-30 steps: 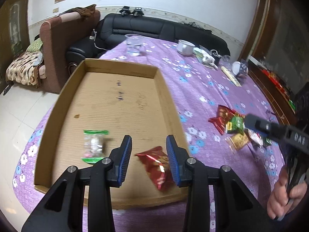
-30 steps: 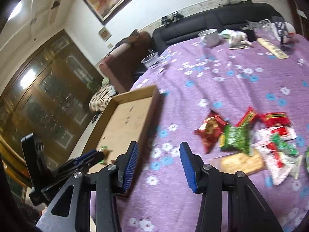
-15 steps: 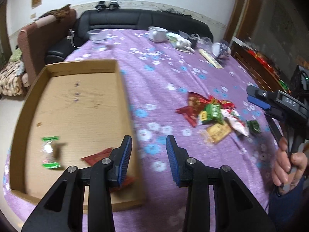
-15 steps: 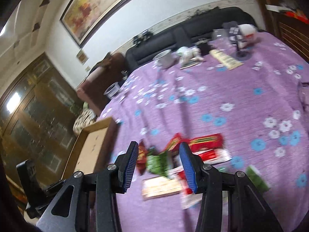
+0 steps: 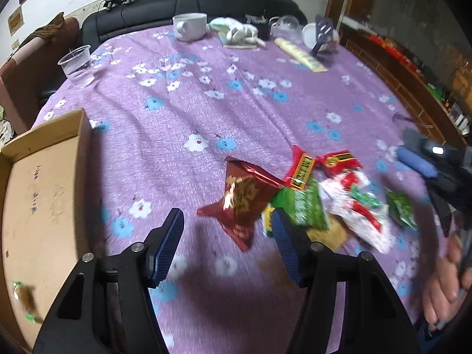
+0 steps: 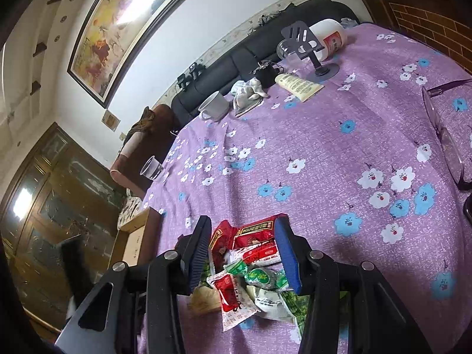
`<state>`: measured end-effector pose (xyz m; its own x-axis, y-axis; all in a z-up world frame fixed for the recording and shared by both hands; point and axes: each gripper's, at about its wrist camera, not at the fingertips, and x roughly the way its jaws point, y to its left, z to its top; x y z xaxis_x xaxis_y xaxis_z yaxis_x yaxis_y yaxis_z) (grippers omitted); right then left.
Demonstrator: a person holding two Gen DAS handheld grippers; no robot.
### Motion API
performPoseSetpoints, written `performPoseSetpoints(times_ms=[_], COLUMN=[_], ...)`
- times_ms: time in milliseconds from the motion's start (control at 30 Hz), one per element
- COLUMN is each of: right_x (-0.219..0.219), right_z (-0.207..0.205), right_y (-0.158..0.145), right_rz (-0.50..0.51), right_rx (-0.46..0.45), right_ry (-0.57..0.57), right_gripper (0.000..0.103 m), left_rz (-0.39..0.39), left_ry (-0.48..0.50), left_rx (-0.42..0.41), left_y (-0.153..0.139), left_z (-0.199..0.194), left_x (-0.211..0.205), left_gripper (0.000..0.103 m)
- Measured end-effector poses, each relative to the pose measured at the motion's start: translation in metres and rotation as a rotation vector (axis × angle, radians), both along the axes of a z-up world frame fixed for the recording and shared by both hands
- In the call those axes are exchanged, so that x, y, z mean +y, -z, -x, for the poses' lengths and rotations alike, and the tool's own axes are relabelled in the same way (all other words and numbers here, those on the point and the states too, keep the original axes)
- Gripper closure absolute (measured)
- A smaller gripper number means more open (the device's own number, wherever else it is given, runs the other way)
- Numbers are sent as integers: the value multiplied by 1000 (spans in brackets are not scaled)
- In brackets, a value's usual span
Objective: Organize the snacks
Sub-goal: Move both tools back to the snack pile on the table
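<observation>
A pile of snack packets lies on the purple flowered tablecloth (image 5: 206, 94). In the left wrist view my left gripper (image 5: 227, 230) hovers just short of it. Its jaws are opening, with nothing between them. A dark red packet (image 5: 244, 194) lies just past its tips, with a green packet (image 5: 303, 206) beside it. The cardboard tray (image 5: 44, 183) is at the left and holds a small green-and-white sweet (image 5: 23, 298). My right gripper (image 6: 243, 244) stands open over the pile, above red packets (image 6: 256, 230) and a green sweet (image 6: 262, 277), gripping nothing.
At the table's far side stand a white mug (image 5: 188, 26), a clear plastic cup (image 5: 76, 65), a cream tube (image 5: 301, 53), a phone stand (image 6: 306, 47) and a white jar (image 6: 327, 38). Glasses (image 6: 442, 132) lie at the right. A black sofa (image 5: 191, 3) runs behind.
My left gripper swung right from over the tray to the snack pile and its jaws widened; the red packet stayed in the tray. My right gripper moved right, over the pile.
</observation>
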<state>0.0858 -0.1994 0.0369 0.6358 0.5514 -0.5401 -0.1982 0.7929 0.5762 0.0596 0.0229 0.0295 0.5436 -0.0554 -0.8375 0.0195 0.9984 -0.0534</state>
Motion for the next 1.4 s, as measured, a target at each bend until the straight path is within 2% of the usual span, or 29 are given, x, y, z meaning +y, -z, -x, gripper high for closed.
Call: performPoseSetpoints(times_ms=[167,233,267,333,433,500,733,933,1067,1167,1233,1267,1400], right_x=[-1,-2,-2,-3,-5,-5,-7,-6,-9,-18,-24,-26,-27], right_z=[2,1,1,0,-1,-1,-4,-4,10,25,33,36,39], right_y=[0,1,1,2,4,4,8,8,-3,-9,-9,-8,8], right_rz=[-14,-14,-15,-18,-12,-6,13,66,94,134,184,204,261], right_rx=[1,9,13,19,24,27,38,48,29,16,14,16,62], right_ry=[-7,-5,-4,-1,8,15,35,50,47,41,46,43,24], right_gripper=[56,56,56,56,56,56,56,56,55,50,46,46,46], left_rz=[-34,-21,-20,-60,-49,-25,11,38,68,81,104,120,111], left_ry=[12,11,9,3,-3,-4,24,27,16,-7,-26,-36,-53], left_rx=[-9,-19,-17,-41,-42,-49,-90,-90,-90,-92,-79,-72,-58], left_y=[10,14,17,19,18,14,-2,6,2,-3,-3,-2,2], left_z=[-17,-21,-22,-19,-14,-5,55,78,78,75,71,68,59], left_x=[-10,-10,-9,-12,-10,-7,-3,5,13,18,24,26,25], left_gripper=[43,44,46,60,66,70,72,75,75,72,55,51,50])
